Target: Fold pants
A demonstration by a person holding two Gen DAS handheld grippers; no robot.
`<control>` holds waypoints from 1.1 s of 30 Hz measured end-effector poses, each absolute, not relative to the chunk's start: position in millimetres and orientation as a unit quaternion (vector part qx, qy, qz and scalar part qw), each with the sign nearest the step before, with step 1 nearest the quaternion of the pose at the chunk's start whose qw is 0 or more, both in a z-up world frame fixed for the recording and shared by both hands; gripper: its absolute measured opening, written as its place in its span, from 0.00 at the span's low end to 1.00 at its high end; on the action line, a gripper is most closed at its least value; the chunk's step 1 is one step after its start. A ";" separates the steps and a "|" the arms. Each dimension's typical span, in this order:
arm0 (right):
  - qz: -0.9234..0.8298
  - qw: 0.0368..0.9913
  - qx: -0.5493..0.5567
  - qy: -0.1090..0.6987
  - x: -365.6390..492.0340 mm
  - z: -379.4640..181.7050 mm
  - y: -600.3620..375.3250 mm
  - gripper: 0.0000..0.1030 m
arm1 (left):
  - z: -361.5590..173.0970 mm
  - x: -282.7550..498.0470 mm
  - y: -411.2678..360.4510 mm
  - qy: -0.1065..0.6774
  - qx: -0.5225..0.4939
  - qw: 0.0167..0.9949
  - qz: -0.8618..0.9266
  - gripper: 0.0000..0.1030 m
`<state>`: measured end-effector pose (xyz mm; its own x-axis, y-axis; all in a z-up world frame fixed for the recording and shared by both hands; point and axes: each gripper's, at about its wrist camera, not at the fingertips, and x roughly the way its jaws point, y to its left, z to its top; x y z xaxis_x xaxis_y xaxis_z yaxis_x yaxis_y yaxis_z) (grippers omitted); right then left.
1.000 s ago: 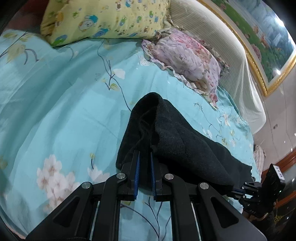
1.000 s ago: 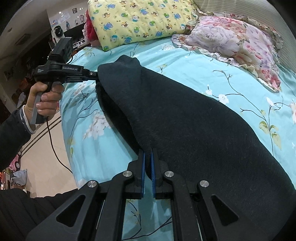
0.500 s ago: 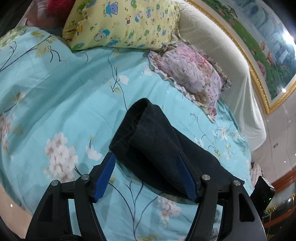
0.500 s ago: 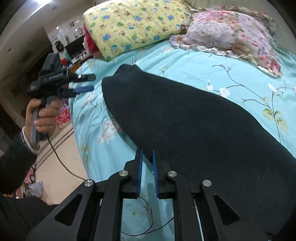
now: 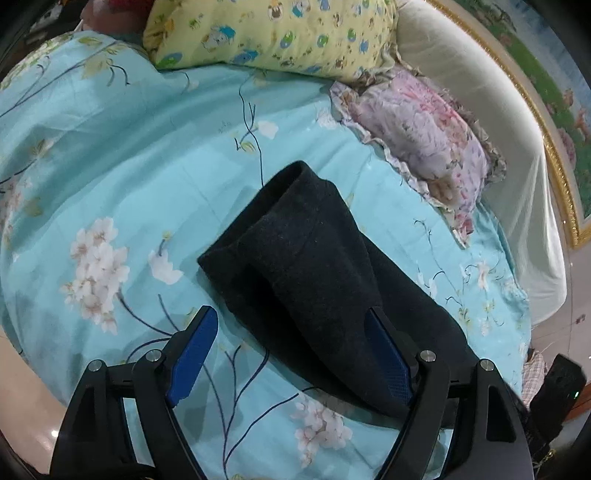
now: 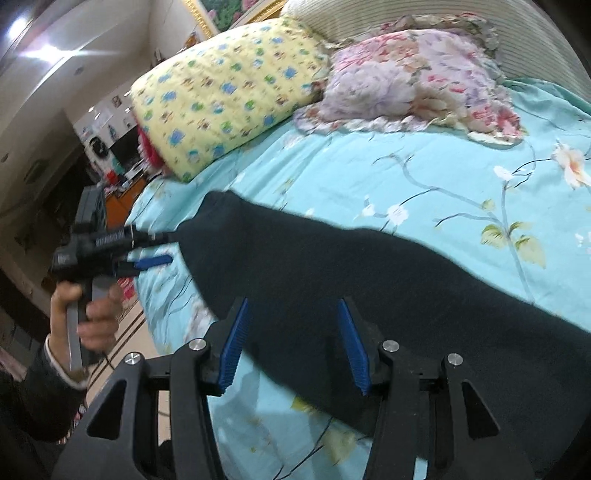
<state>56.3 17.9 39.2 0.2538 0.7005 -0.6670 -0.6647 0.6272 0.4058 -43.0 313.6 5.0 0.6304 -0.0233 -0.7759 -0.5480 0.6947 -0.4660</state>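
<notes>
Dark folded pants (image 5: 314, 266) lie flat on the teal flowered bedsheet (image 5: 122, 158). In the left wrist view, my left gripper (image 5: 291, 350) hovers just short of their near end. Its jaws are opening wide, and the blue pads (image 5: 194, 350) touch no cloth. In the right wrist view the pants (image 6: 369, 280) stretch across the bed as a long dark band. My right gripper (image 6: 293, 343) stands over their near edge, its jaws opening, its pads clear of the fabric. At that view's left, a hand (image 6: 92, 314) holds the left gripper (image 6: 147, 251) beside the pants' far end.
A yellow cartoon-print pillow (image 5: 273, 33) and a pink floral ruffled pillow (image 5: 424, 144) lie at the head of the bed against a pale headboard (image 5: 480, 92). The bed's edge drops to a tiled floor (image 6: 122, 343). Cluttered shelves (image 6: 110, 162) stand beyond it.
Both grippers were shut on the lifted pants edge. Both have since let go, spread their jaws and drawn back, and the pants now rest flat on the sheet.
</notes>
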 end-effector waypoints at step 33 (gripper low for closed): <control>0.428 0.725 -0.121 0.525 150.0 -16.1 93.2 0.15 | -23.9 -18.5 320.7 0.401 -0.333 0.839 0.160 0.23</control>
<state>150.0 93.2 -16.1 0.0813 0.4938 -0.8657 -0.7486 0.6037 0.2740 -18.5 320.7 -23.9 0.6276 0.0009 -0.7785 -0.5343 0.7278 -0.4299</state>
